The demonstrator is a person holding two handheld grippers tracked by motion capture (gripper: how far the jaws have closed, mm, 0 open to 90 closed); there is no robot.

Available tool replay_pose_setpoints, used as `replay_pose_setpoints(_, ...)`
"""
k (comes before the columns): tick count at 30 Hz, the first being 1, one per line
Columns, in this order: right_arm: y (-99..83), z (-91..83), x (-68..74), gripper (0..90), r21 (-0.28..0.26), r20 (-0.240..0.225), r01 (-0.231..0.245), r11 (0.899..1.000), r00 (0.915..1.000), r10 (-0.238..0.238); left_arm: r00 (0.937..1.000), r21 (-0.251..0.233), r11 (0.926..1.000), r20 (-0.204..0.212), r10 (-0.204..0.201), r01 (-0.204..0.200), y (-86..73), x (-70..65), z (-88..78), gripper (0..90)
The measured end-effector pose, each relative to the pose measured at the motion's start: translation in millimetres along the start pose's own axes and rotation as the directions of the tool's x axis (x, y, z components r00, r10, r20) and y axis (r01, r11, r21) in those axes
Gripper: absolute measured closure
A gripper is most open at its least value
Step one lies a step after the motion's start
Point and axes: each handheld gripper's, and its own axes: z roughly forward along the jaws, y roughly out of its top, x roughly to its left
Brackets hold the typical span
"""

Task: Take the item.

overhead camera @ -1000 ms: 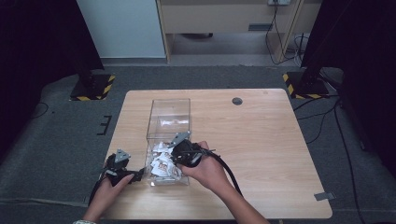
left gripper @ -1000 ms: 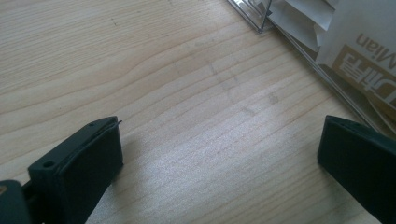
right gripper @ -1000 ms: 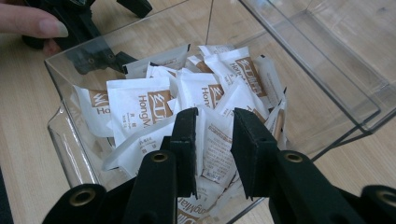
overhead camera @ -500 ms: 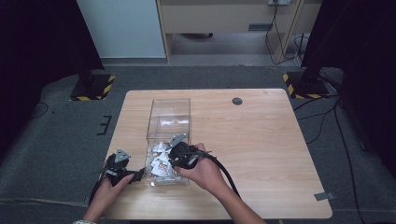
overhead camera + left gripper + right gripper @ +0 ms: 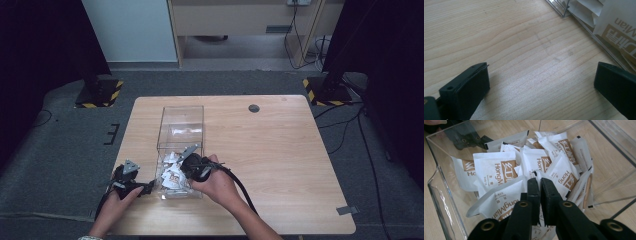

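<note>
The right claw (image 5: 540, 182), jaws just closing, pinches a sachet (image 5: 499, 195) in the box (image 5: 165, 137); at its nine o'clock, the left claw (image 5: 541, 82) gapes over bare bench (image 5: 511, 37).

A lab or test room, set up for recording. Bare wooden worktop (image 5: 280, 165) alone on grey carpet (image 5: 60, 150). Black stands on either side, feet marked with yellow-and-black hazard tape (image 5: 327, 95). Loose cables (image 5: 360, 135) across the floor. Dark curtains (image 5: 40, 60) at the sides, a plain cabinet (image 5: 240, 20) behind.
</note>
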Motion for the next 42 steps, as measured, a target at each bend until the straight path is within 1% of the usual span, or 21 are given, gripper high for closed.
replay_pose_setpoints(5,0.6,-7.3,-1.8,88.7,-0.004,-0.017,-0.003,1.0,0.9999,0.003,1.0,0.0,1.0,0.0,0.0,0.0,0.0,0.0,0.0,0.0)
replay_pose_setpoints(13,2.9,-23.6,-5.8,88.9,-0.068,-0.03,-0.019,0.998,0.9994,0.017,1.0,0.0,1.0,0.0,0.0,0.0,0.0,0.0,0.0,0.0)
replay_pose_setpoints(15,4.5,-31.7,-8.0,88.9,-0.091,-0.034,-0.036,0.995,0.9989,0.033,1.0,0.0,1.0,0.0,0.0,0.0,0.0,0.0,0.0,0.0)
replay_pose_setpoints(17,5.7,-36.8,-9.8,88.9,-0.101,-0.028,-0.033,0.994,0.9992,0.03,1.0,0.0,1.0,0.0,0.0,0.0,0.0,0.0,0.0,0.0)
replay_pose_setpoints(22,8.3,-49.1,-13.6,88.9,-0.127,-0.025,-0.047,0.991,0.9987,0.044,1.0,0.0,1.0,0.0,0.0,0.0,0.0,0.0,0.0,0.0)
replay_pose_setpoints(26,11.4,-59.4,-17.1,88.9,-0.146,-0.016,-0.041,0.988,0.9991,0.039,1.0,0.0,1.0,0.0,0.0,0.0,0.0,0.0,0.0,0.0)
replay_pose_setpoints(28,12.2,-61.4,-17.6,88.9,-0.15,-0.015,-0.044,0.988,0.999,0.043,1.0,0.0,1.0,0.0,0.0,0.0,0.0,0.0,0.0,0.0)
replay_pose_setpoints(29,12.9,-63.5,-18.6,88.9,-0.156,-0.015,-0.042,0.987,0.9991,0.04,1.0,-0.001,1.0,0.007,-0.001,0.001,0.0,-0.1,0.4,0.0)
replay_pose_setpoints(33,15.3,-71.9,-21.9,88.9,-0.168,-0.007,-0.042,0.985,0.9991,0.042,1.0,-0.001,1.0,0.007,-0.002,0.002,0.0,-0.1,0.4,0.0)
replay_pose_setpoints(35,15.6,-73.4,-23.1,88.9,-0.171,-0.002,-0.041,0.984,0.9992,0.041,1.0,-0.001,1.0,0.007,-0.002,0.002,0.0,-0.2,0.4,0.0)
replay_pose_setpoints(36,16.0,-75.0,-23.8,88.9,-0.174,-0.003,-0.049,0.983,0.9988,0.049,1.0,-0.001,1.0,0.007,-0.002,0.002,0.0,-0.2,0.3,0.0)
replay_pose_setpoints(39,15.8,-82.2,-28.9,89.0,-0.182,0.012,-0.047,0.982,0.9987,0.05,1.0,-0.001,1.0,0.009,-0.003,0.003,-0.1,-0.3,0.3,0.0)
replay_pose_setpoints(42,14.6,-84.5,-31.2,88.9,-0.182,0.017,-0.051,0.982,0.9983,0.055,1.0,0.0,1.0,0.008,-0.003,0.003,0.0,-0.3,0.3,0.0)
